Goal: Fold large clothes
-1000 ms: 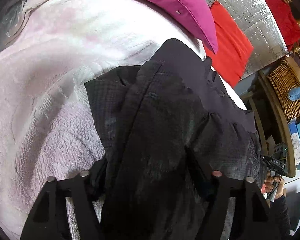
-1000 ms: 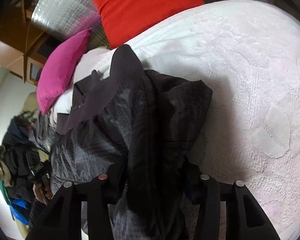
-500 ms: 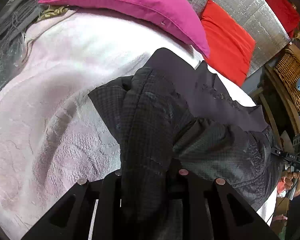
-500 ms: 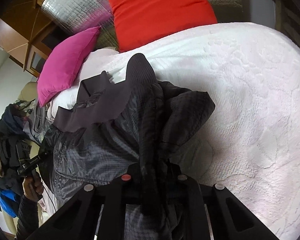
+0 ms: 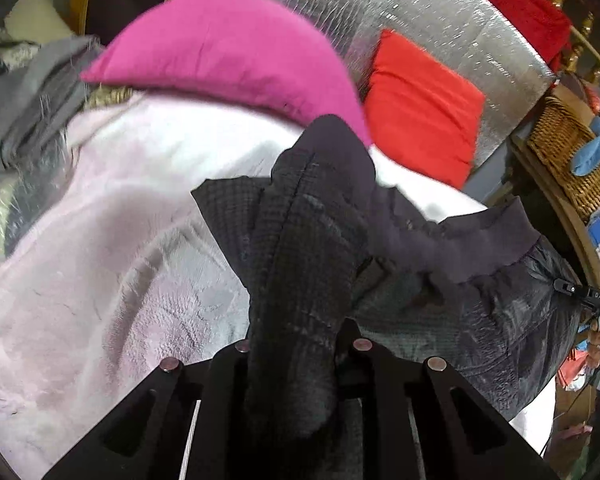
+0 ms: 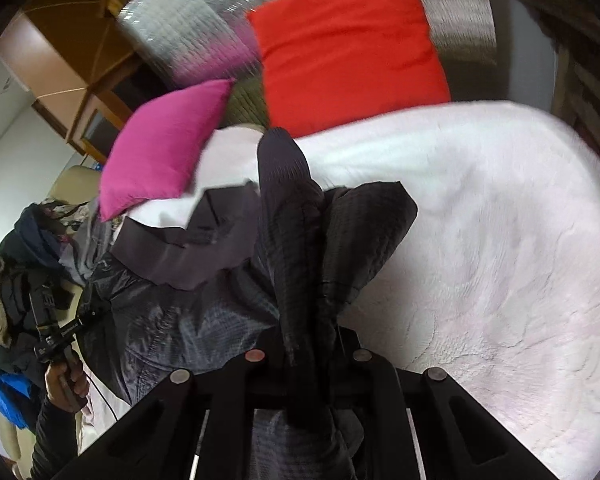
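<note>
While both my claws clamp its near hem, the dark jacket (image 5: 308, 240) runs lengthwise toward the pillows at upper frame. My left gripper (image 5: 300, 350) and right gripper (image 6: 308, 354), jaws just closed on cloth, hold opposite ends of that edge.

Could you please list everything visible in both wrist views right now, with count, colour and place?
Jacket: one, dark grey-black, lying on the bed, two edges pinched up.
Bedspread: one, pale pink-white, covering the bed.
Pink pillow: one, magenta, at the head of the bed.
Red pillow: one, red, leaning on the silver quilted panel.
Silver quilted panel: one, silver, behind the pillows.
Wicker basket: one, brown, beside the bed.
Clothes pile: one heap, mixed dark colours, off the bed's side.
Left tongs: black, shut on the jacket.
Right tongs: black, shut on the jacket.
</note>
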`<control>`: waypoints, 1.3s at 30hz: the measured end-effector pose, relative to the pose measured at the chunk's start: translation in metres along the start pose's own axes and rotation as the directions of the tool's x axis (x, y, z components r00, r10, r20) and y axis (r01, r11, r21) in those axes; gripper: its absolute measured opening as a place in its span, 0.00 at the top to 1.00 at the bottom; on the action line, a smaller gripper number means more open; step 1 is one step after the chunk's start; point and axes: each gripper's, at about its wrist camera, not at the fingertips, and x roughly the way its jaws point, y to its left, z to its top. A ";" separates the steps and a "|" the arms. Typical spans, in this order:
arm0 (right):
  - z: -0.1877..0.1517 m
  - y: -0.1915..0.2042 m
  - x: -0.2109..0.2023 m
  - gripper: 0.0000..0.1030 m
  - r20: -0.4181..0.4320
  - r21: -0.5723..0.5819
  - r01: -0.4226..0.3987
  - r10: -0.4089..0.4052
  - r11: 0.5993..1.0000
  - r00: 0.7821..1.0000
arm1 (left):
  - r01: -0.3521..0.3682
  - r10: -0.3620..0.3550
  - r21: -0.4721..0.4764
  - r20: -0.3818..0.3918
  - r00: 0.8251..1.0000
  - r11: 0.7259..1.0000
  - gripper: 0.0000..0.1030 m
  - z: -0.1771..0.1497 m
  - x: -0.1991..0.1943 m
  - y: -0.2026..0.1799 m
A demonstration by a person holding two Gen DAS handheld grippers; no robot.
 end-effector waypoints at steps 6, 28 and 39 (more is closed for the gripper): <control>-0.018 0.020 -0.072 0.88 0.065 -0.054 0.003 0.000 0.999 0.998 | 0.038 -0.040 0.035 0.063 0.997 0.999 0.84 -0.016 -0.068 -0.020; -0.200 -0.104 -0.088 0.27 0.063 0.319 0.100 -0.126 0.942 0.990 | -0.194 0.189 -0.063 -0.073 0.979 0.979 0.29 -0.153 -0.064 0.002; -0.177 -0.035 -0.071 0.25 0.012 0.152 -0.176 0.176 0.973 0.984 | -0.222 0.215 0.159 0.064 0.975 0.962 0.28 -0.160 -0.083 -0.075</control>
